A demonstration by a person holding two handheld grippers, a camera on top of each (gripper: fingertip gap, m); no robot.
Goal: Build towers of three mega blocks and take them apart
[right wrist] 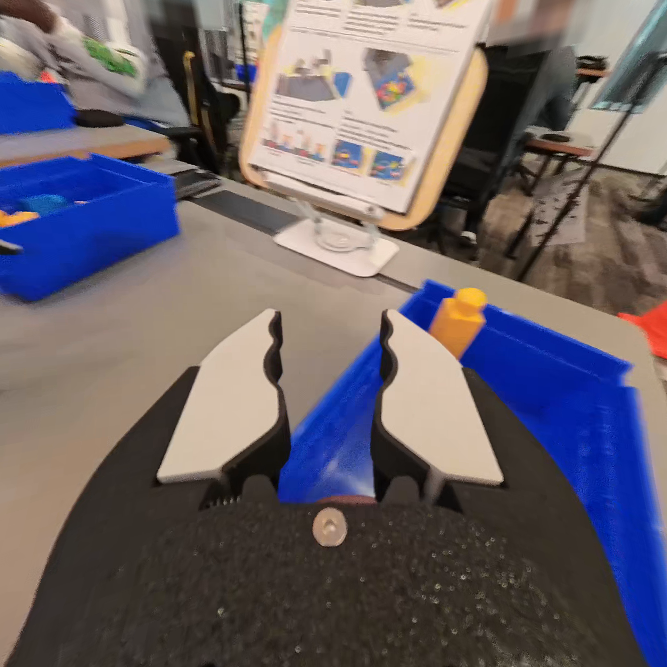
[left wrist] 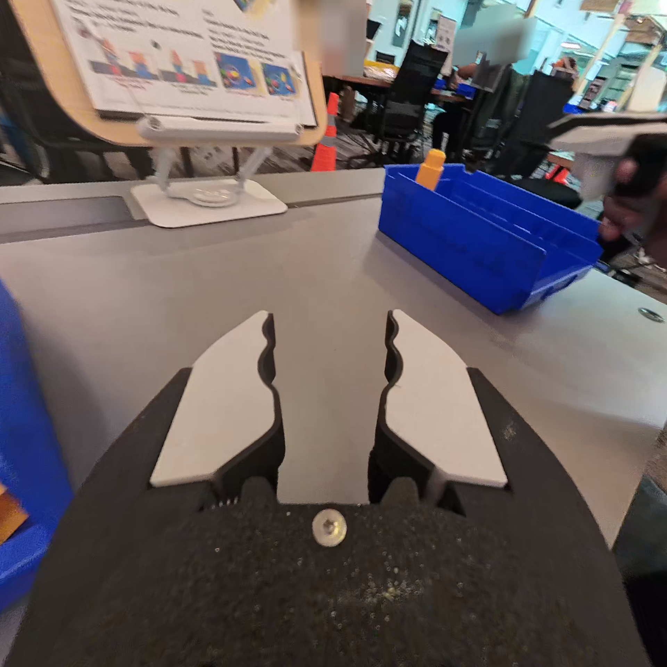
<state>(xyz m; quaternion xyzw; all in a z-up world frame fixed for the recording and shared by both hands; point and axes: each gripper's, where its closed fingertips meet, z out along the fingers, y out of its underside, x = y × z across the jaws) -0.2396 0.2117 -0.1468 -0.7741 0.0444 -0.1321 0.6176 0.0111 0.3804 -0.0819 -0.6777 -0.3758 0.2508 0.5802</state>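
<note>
My left gripper (left wrist: 330, 317) is open and empty, low over the bare grey table (left wrist: 180, 288). An orange mega block (left wrist: 431, 169) stands upright in the far corner of a blue bin (left wrist: 469, 245) to its right front. My right gripper (right wrist: 330, 317) is open and empty, hovering over the near left wall of that bin (right wrist: 541, 397); the orange block (right wrist: 458, 325) stands just beyond its right finger. The right gripper also shows in the left wrist view (left wrist: 595, 133), held by a hand above the bin. A second blue bin (right wrist: 108, 234) at the left holds orange (right wrist: 14, 218) and blue (right wrist: 43, 204) blocks.
A white stand with a picture sheet (left wrist: 202, 72) sits at the table's far edge; it also shows in the right wrist view (right wrist: 353, 108). The second bin's wall (left wrist: 25, 433) is close on my left. An orange traffic cone (left wrist: 326, 144), chairs and desks stand beyond the table.
</note>
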